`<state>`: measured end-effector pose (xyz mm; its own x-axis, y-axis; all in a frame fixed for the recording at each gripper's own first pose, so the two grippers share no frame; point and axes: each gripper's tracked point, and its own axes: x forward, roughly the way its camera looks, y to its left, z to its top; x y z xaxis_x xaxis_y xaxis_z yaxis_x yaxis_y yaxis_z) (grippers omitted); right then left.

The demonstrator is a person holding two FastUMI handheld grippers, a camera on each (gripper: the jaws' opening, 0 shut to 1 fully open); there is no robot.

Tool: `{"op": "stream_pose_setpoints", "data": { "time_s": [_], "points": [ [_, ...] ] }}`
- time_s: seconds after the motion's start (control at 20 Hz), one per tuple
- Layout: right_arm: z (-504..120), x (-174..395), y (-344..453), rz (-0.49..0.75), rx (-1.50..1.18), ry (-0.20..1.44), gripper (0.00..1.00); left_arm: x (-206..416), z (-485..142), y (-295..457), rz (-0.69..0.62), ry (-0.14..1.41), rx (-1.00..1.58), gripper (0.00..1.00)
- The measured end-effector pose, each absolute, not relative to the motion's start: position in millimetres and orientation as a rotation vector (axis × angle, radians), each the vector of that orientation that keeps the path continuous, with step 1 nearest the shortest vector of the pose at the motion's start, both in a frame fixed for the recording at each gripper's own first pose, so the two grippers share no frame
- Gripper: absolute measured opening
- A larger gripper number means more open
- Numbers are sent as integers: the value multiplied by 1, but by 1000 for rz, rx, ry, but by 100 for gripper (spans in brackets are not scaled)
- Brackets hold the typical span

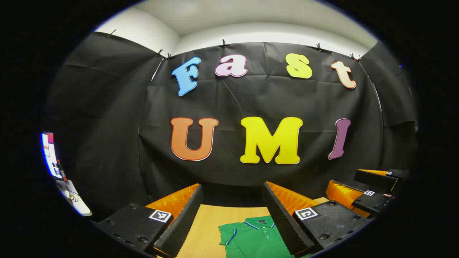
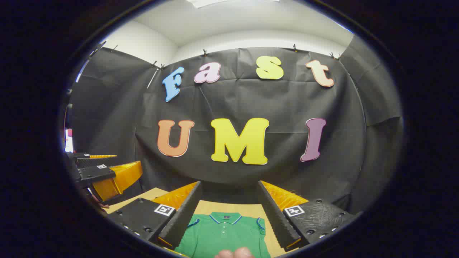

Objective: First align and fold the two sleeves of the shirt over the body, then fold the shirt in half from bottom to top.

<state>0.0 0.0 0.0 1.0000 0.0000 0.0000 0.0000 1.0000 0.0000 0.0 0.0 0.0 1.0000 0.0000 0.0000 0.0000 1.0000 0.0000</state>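
Green shirt (image 2: pixel 224 234) lies flat on the desk (image 1: pixel 208 229), sleeves unfolded; my left hand-held gripper (image 1: pixel 233 218) and right hand-held gripper (image 2: pixel 227 215) hover wide open, empty. Every fold remains.

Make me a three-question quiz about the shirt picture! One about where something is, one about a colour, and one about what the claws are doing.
1. Where is the shirt?
A. Hanging on the wall
B. Lying flat on the wooden table
C. Held up in the air

2. What colour is the shirt?
A. Red
B. White
C. Green

3. What are the left claw and the right claw doing?
A. Both open, holding nothing
B. Both squeezing a sleeve
C. One is holding the collar

Answers:
1. B, the shirt is spread on the light wooden tabletop, collar toward the wall.
2. C, the body is green with a thin blue and white line on the collar and sleeve edges.
3. A, each claw's fingers stand wide apart above the shirt with nothing between them.
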Motion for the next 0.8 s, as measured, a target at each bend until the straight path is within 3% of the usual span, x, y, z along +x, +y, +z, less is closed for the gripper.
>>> {"op": "stream_pose_setpoints", "data": {
  "time_s": [0.8],
  "points": [
    [-2, 4, -26, -11, -6, 16, 95, 6, -9, -22, -10, 25, 19, 100]
  ]
}}
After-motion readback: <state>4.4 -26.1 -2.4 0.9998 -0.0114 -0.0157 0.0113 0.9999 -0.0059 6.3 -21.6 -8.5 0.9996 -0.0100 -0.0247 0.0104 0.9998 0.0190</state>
